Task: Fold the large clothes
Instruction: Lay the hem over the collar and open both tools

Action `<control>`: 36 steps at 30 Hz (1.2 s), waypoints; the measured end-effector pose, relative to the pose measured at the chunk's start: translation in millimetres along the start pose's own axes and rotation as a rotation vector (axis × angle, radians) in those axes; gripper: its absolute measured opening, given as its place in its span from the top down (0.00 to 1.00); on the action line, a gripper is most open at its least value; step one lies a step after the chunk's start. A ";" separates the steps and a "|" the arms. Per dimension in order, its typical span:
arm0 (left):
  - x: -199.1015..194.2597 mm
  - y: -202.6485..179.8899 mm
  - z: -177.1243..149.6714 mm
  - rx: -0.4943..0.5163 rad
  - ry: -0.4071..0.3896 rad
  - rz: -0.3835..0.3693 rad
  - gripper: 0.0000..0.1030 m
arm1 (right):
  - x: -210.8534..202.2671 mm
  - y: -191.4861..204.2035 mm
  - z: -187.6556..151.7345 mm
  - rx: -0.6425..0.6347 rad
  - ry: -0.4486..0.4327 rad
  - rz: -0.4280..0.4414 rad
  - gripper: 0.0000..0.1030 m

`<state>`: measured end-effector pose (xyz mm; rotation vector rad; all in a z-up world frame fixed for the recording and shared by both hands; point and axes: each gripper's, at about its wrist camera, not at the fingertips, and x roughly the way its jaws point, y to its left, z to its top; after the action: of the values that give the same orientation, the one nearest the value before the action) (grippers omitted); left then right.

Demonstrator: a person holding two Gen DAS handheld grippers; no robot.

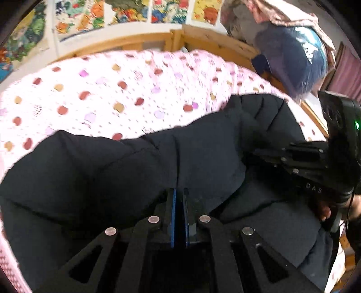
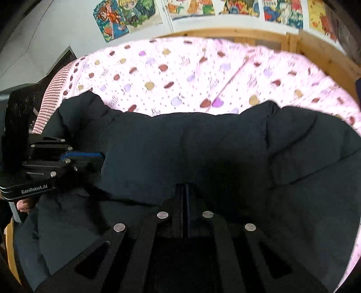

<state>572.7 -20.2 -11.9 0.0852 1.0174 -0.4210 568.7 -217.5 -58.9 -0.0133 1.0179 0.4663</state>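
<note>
A large black puffy jacket (image 1: 135,169) lies bunched across a bed; in the right wrist view the jacket (image 2: 203,146) fills the middle. My left gripper (image 1: 179,193) is shut, its blue pads pinching a fold of the jacket. From the right wrist view, the left gripper (image 2: 99,156) bites the jacket's left edge. My right gripper (image 2: 185,188) is shut on a raised fold of the same jacket. In the left wrist view the right gripper (image 1: 255,153) reaches into the fabric from the right. Both point steeply down.
A pink dotted bedsheet (image 2: 180,74) covers the bed beyond the jacket. A wooden bed frame (image 1: 214,40) runs along the far side. A blue bundle under more cloth (image 1: 293,56) sits at the far right corner. Cartoon posters (image 2: 126,15) hang on the wall.
</note>
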 end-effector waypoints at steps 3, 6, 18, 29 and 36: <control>-14.8 -2.5 0.5 -0.023 -0.036 0.026 0.83 | -21.6 5.1 0.2 0.007 -0.048 -0.020 0.97; -29.0 -14.8 1.9 -0.038 -0.073 0.050 0.69 | -42.6 5.5 -1.3 0.006 -0.084 -0.036 0.97; -123.3 -17.8 -18.8 -0.118 -0.260 0.122 0.17 | -134.3 -3.4 -15.9 0.004 -0.213 -0.106 0.35; -183.2 -34.9 -48.8 -0.116 -0.336 0.176 0.01 | -196.3 13.6 -40.2 0.015 -0.290 -0.134 0.11; -209.7 -54.7 -78.8 -0.095 -0.371 0.214 0.00 | -221.8 25.7 -64.7 0.005 -0.306 -0.141 0.10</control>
<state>393.4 13.5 129.1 0.0282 0.6523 -0.1821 409.5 -290.6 93.9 -0.0086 0.7121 0.3247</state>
